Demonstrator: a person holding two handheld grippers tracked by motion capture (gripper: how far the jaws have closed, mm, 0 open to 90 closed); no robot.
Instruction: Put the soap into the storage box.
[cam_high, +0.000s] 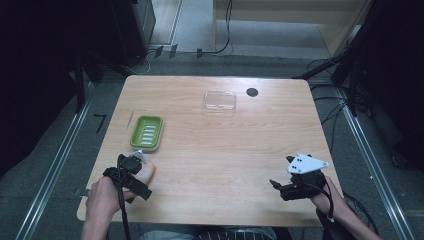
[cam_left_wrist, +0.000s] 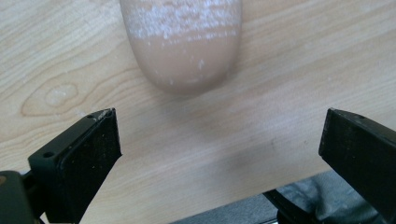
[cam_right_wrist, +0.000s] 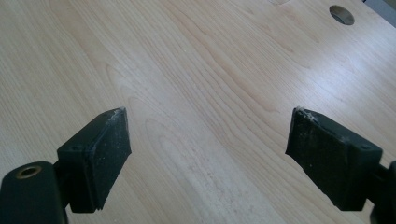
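Observation:
A peach-coloured soap bar (cam_left_wrist: 184, 42) with a whitish dusted top lies on the wooden table (cam_high: 225, 150) near its front left corner. My left gripper (cam_left_wrist: 219, 116) is open, its jaws wide apart just short of the bar's rounded end. In the high view the soap bar (cam_high: 146, 172) lies right beside the left gripper (cam_high: 136, 176). A green soap dish (cam_high: 147, 132) stands behind them, with nothing in it. My right gripper (cam_high: 280, 171) rests at the front right, open over bare wood (cam_right_wrist: 208, 114), with nothing between its jaws.
A clear plastic lid or tray (cam_high: 219, 100) lies at the back middle of the table. A round cable hole (cam_high: 252, 92) sits beside it, and the same hole (cam_right_wrist: 341, 14) appears far off in the right gripper view. Cables run over the floor behind the table.

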